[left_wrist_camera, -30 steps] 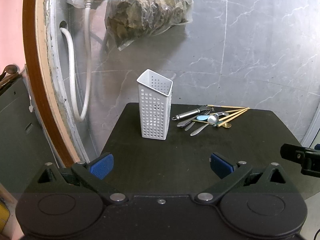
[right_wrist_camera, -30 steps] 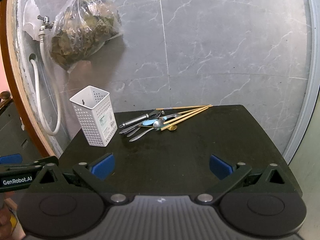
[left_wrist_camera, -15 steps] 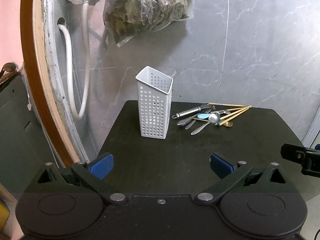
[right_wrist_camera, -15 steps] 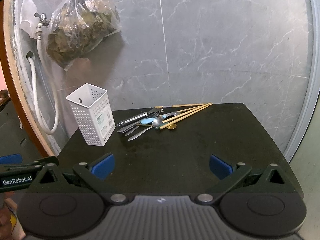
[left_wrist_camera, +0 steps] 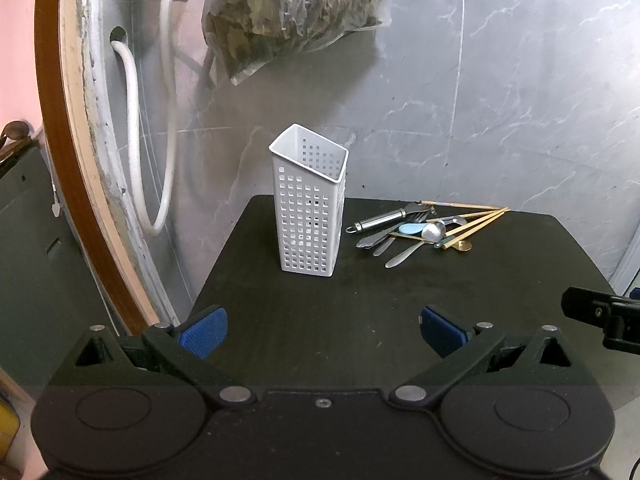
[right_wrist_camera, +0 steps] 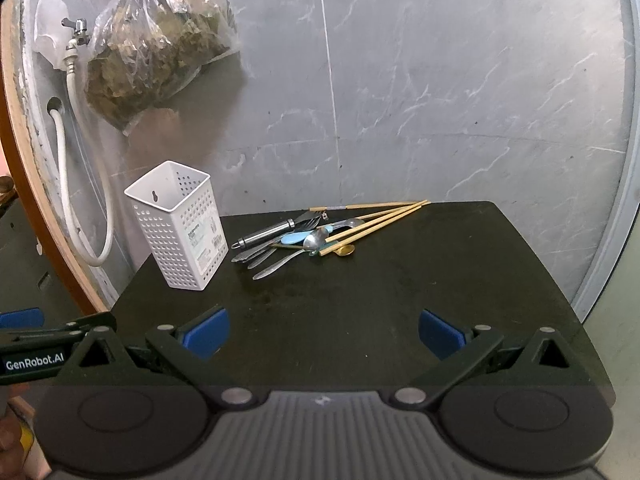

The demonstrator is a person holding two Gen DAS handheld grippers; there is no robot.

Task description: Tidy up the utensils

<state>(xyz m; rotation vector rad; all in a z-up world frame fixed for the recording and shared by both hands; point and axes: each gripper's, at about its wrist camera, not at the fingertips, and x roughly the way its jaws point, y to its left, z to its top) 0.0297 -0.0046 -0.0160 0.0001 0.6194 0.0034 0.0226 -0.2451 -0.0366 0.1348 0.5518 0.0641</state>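
Observation:
A white perforated utensil holder (left_wrist_camera: 308,204) stands upright and empty on the black table (left_wrist_camera: 360,312); it also shows in the right wrist view (right_wrist_camera: 178,226). A pile of utensils (left_wrist_camera: 420,232) lies to its right: steel spoons and forks, a light blue spoon, a steel-handled peeler, wooden chopsticks (right_wrist_camera: 376,216). The pile also shows in the right wrist view (right_wrist_camera: 304,238). My left gripper (left_wrist_camera: 324,330) is open and empty near the table's front edge, well short of the holder. My right gripper (right_wrist_camera: 324,330) is open and empty, well short of the pile.
A grey marble wall rises behind the table. A clear bag of dried leaves (right_wrist_camera: 160,44) hangs on it beside a tap with a white hose (left_wrist_camera: 136,136). A wooden door frame (left_wrist_camera: 68,140) stands at the left. The right gripper's body (left_wrist_camera: 600,314) shows at the left view's right edge.
Both grippers have tilted slightly downward, so the holder and utensils sit a little higher in both views. Nothing on the table has moved.

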